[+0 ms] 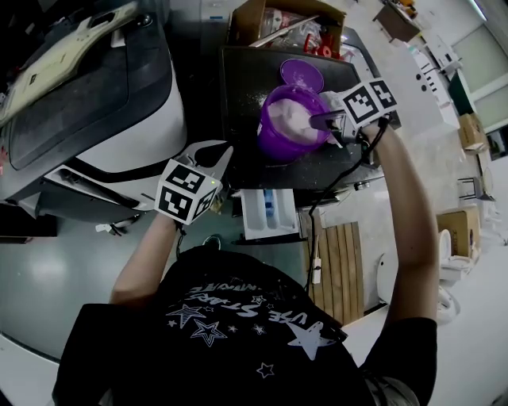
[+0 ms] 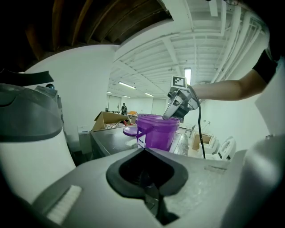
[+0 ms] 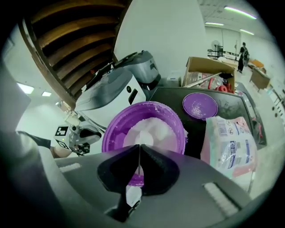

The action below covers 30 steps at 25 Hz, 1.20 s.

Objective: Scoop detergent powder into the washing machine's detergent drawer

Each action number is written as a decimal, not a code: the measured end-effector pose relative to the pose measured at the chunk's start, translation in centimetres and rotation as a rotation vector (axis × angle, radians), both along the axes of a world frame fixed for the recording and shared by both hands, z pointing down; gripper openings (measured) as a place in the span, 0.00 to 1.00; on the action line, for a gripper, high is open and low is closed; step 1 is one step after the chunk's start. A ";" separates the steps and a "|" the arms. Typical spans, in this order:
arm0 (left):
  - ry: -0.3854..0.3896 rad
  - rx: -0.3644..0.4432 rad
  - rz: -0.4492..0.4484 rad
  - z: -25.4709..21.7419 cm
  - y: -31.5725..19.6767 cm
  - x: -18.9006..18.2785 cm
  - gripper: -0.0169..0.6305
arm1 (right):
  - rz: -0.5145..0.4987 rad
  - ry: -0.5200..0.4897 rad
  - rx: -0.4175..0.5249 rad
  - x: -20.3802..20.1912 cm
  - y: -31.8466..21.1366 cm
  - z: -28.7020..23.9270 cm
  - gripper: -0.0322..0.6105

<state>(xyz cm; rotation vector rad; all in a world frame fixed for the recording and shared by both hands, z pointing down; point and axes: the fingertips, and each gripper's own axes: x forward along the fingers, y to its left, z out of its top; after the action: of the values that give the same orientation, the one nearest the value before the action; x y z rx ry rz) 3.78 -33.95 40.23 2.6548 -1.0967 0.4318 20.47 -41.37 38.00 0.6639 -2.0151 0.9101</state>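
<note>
White detergent powder point(image 3: 149, 127) fills the purple bucket point(image 1: 274, 143) to about half. The bucket stands on the black top point(image 1: 238, 87) near its front edge. The right gripper point(image 3: 139, 147) hangs over the bucket's right rim and points down at the powder. Its jaws are pressed together on a thin white scoop point(image 3: 133, 195), seen edge-on. The bucket's purple lid point(image 1: 302, 75) lies just behind it, dusted with powder, and a detergent bag point(image 3: 229, 147) lies just to its right. A cardboard box point(image 1: 254, 20) holding packets closes off the back edge. Left of the bucket the black top is bare.

The detergent drawer point(image 1: 268, 212) is pulled out below the front edge, nearer the person than the bucket and between the two grippers; I cannot tell what it holds. The left gripper point(image 2: 144, 151) hovers to the drawer's left, beside the white machine point(image 1: 119, 119), with its jaws closed on nothing.
</note>
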 end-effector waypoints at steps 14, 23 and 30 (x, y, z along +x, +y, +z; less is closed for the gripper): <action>-0.017 -0.010 -0.058 -0.6 4.4 0.7 0.03 | 0.163 -0.355 0.079 0.5 2.6 -4.1 0.10; -0.031 -0.015 -0.091 -0.4 8.2 1.2 0.03 | 0.135 -0.644 0.075 -0.4 8.5 -7.3 0.10; -0.044 -0.039 -0.135 0.8 12.0 1.1 0.03 | 0.133 -0.706 0.026 -0.3 13.8 -4.7 0.10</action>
<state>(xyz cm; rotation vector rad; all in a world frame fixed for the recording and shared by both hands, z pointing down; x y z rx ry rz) 4.89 -21.94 40.98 2.5298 -1.2583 0.4822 20.22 -27.54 33.30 0.5358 -2.6211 1.3330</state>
